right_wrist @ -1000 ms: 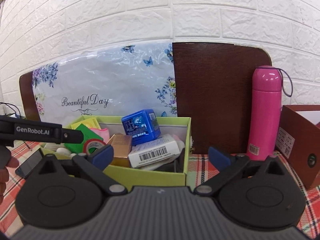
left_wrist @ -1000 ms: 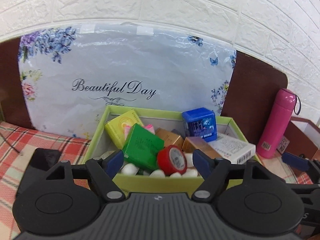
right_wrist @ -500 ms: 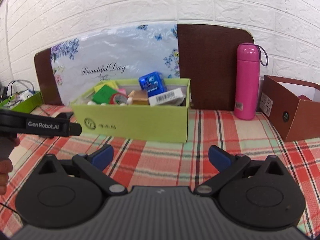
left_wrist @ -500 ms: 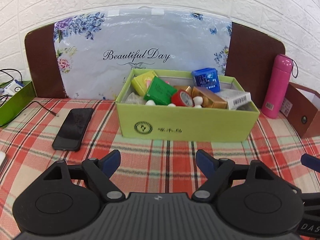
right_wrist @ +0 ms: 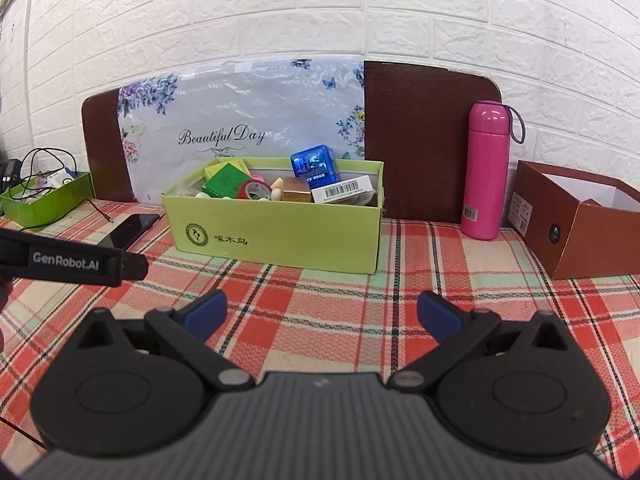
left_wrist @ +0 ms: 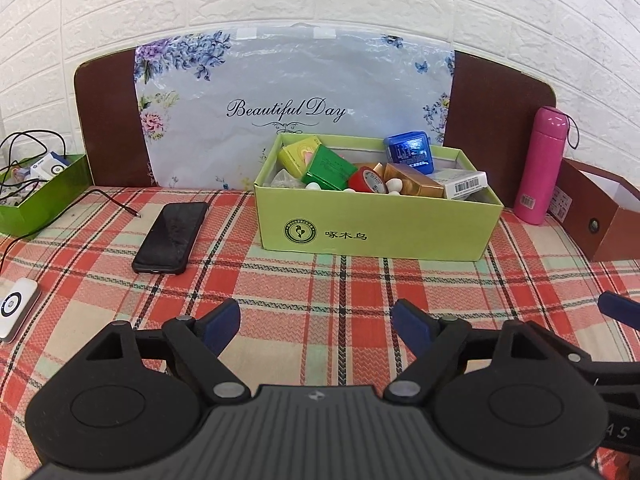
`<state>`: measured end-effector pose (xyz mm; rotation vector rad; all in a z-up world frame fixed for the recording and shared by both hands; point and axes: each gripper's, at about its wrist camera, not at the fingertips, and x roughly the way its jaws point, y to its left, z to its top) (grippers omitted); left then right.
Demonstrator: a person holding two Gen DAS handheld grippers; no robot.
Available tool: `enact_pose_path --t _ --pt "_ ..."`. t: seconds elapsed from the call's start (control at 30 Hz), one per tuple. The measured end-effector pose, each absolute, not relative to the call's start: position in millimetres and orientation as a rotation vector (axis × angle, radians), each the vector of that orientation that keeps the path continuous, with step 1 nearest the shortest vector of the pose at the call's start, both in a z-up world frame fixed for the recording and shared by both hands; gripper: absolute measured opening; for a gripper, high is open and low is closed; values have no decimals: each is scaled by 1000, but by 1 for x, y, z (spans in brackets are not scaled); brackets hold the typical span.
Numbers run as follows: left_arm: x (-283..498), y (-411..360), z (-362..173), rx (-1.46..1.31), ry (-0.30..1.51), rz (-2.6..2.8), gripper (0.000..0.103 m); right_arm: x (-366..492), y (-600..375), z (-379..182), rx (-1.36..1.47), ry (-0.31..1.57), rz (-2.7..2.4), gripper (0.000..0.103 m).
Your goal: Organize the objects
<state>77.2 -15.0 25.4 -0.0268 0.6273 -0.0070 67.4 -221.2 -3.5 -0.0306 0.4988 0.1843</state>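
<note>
A light green cardboard box (left_wrist: 376, 232) (right_wrist: 276, 236) stands on the plaid tablecloth, filled with small items: a green packet (left_wrist: 330, 168), a red tape roll (left_wrist: 370, 180), a gold box (left_wrist: 414, 184), a blue box (left_wrist: 410, 152) and a white barcode box (left_wrist: 464, 184). My left gripper (left_wrist: 316, 322) is open and empty, well in front of the box. My right gripper (right_wrist: 322, 312) is open and empty, also short of the box. The left gripper's body (right_wrist: 76, 262) shows at the left of the right wrist view.
A black phone (left_wrist: 172, 236) lies left of the box, with a cable tip beside it. A green tray (left_wrist: 36, 196) with cables sits far left, a white device (left_wrist: 16, 306) at the left edge. A pink bottle (right_wrist: 486, 172) and a brown box (right_wrist: 580, 224) stand right.
Both grippers have pulled back from over the green box toward the near side of the table. Both stay open and empty. The box contents have not moved.
</note>
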Motion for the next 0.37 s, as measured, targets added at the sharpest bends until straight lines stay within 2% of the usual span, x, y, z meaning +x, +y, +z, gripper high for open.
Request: enact_pose_path --t 0.37 --pt "64 -19 28 -16 610 -29 87 57 -222 -3 -24 492 177 103"
